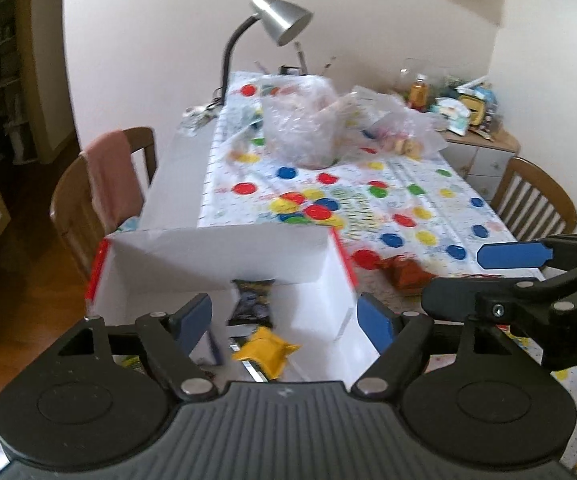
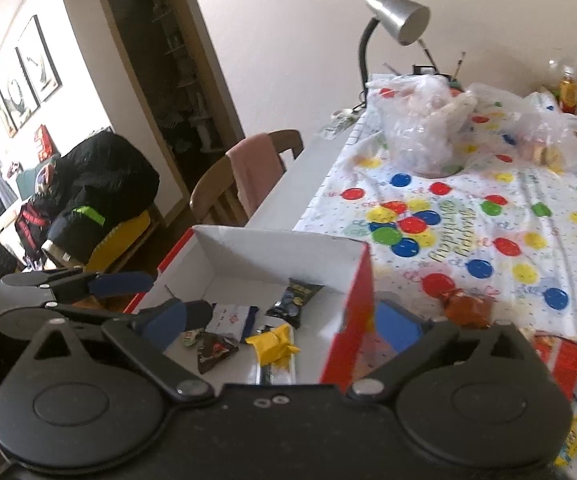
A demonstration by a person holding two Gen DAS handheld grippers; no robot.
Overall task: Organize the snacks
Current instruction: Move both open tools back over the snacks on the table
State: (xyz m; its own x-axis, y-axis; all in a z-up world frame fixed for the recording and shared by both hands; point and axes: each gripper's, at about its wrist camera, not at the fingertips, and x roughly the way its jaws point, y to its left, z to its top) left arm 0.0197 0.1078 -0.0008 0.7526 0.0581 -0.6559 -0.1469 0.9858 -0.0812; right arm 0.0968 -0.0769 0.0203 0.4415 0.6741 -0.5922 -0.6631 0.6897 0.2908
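A: Item one, largest: table [image 2: 272, 200], under a spotted tablecloth [image 2: 488, 216]. Clear plastic bags [image 2: 428, 136] stand at the far end.

B: Item two?

A: Open box [image 2: 280, 252], white inside, red outside, at the table's near edge. Long axis runs from the near edge toward the far wall; mouth faces up.

B: Contents?

A: Black packet [image 2: 294, 300] near the far wall, leaning on it, long axis roughly along the box. Yellow packet [image 2: 274, 344] near the middle, crumpled, lying crosswise. White packet [image 2: 230, 320] and dark triangular packet [image 2: 212, 350] to its left. Outside, just beside the red wall: an orange-brown packet [image 2: 468, 306]; a red-and-white packet [image 2: 564, 354] nearer the camera.

B: Grippers?

A: Left gripper [image 1: 284, 318] spread wide over the box, nothing between its pads. Right gripper [image 2: 284, 326] likewise released and empty, straddling the red wall.

B: Risks?

A: In my judgement, the right gripper's fingers [image 2: 398, 328] could catch the red wall and shove the box, which sits close to the table edge. The two grippers are also near each other and could collide.
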